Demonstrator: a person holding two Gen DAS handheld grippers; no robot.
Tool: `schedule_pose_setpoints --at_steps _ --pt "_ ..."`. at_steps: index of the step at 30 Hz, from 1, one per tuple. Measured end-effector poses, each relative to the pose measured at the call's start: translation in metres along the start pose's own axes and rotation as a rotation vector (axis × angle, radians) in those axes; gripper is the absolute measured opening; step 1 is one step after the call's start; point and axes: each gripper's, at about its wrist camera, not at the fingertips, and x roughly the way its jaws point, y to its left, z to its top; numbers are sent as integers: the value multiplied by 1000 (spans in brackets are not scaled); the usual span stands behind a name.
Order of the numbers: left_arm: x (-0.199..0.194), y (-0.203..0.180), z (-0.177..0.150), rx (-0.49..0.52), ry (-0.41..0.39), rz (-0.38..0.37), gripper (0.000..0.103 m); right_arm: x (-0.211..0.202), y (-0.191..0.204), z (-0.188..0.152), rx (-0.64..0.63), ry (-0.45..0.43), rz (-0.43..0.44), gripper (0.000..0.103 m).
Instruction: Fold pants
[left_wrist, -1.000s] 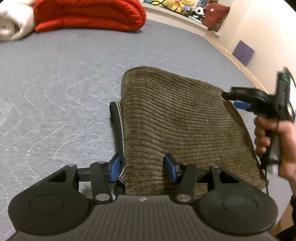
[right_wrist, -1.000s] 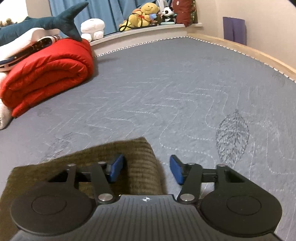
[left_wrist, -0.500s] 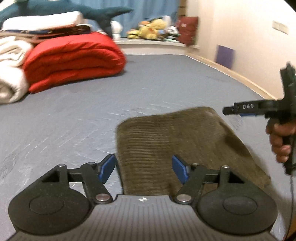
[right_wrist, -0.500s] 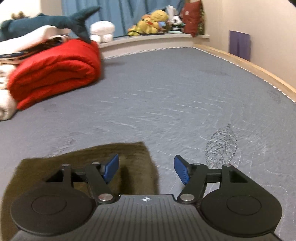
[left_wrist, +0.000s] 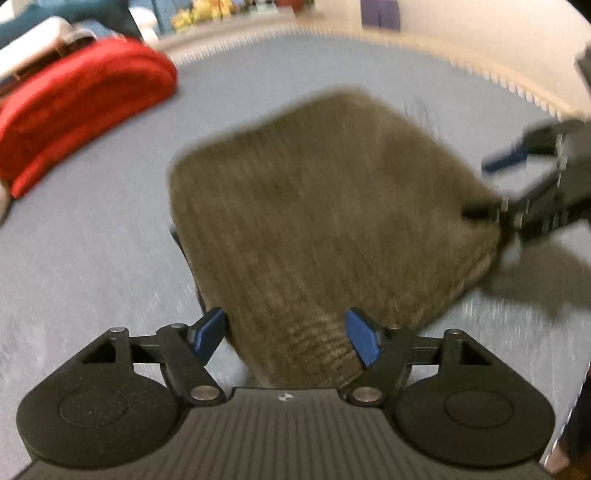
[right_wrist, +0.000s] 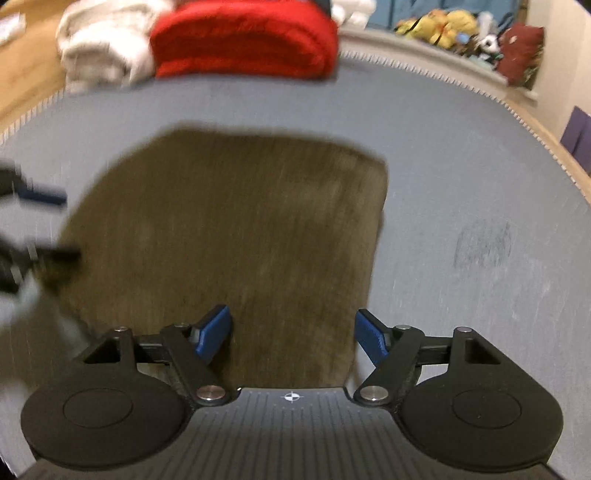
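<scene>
The pants (left_wrist: 317, 221) lie on the grey mattress (left_wrist: 92, 240) as a thick, roughly square olive-brown bundle of ribbed corduroy, already folded over on themselves. In the left wrist view the bundle fills the middle of the frame, with one corner reaching in between the fingers of the left gripper (left_wrist: 286, 338). The jaws of that gripper stand wide apart and press on nothing; the cloth only passes between them. In the right wrist view the right gripper (right_wrist: 293, 334) is likewise spread open over the near right edge of the pants (right_wrist: 236, 229), and the blue fingers touch no cloth that I can see. Both views are smeared by motion, so fine contact is hard to judge.

The fabric looks heavy for clothing, soft and limp, with no stiffness of its own. It probably sags wherever it is lifted, and the layers may slide apart if only the top one is caught. The ribbed surface should give the pads good friction, so slipping is a small risk. It is not fragile.

A sound hold would be at the corners or along a folded edge, biting through all the layers at once, one gripper to each side so the bundle stays flat. A dark lining shows at the left edge, a sign that the layers are not quite flush there.

A rolled red blanket (right_wrist: 243, 37) lies at the far side, well apart from the pants.
</scene>
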Motion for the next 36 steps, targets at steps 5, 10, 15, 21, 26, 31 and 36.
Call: schedule_pose_setpoints --at_steps 5,10,15,21,26,31,36 --pt "-21 6 10 -95 -14 67 85 -17 5 8 5 -19 -51 77" --pt "-68 -1 22 -107 -105 136 91 -58 30 18 -85 -124 -179 79" --pt "-119 0 25 -186 -171 204 102 -107 38 35 17 -204 -158 88" --pt "-131 -7 12 -369 -162 118 102 -138 25 21 236 -229 -68 96" --pt "-93 -32 -12 -445 -32 169 102 -98 16 -16 337 -192 -128 95" --pt "-88 -44 -3 -390 -58 151 103 -94 12 -27 383 -181 -126 96" --pt "-73 -31 -4 -457 -2 129 103 -90 18 -30 301 -164 -147 97"
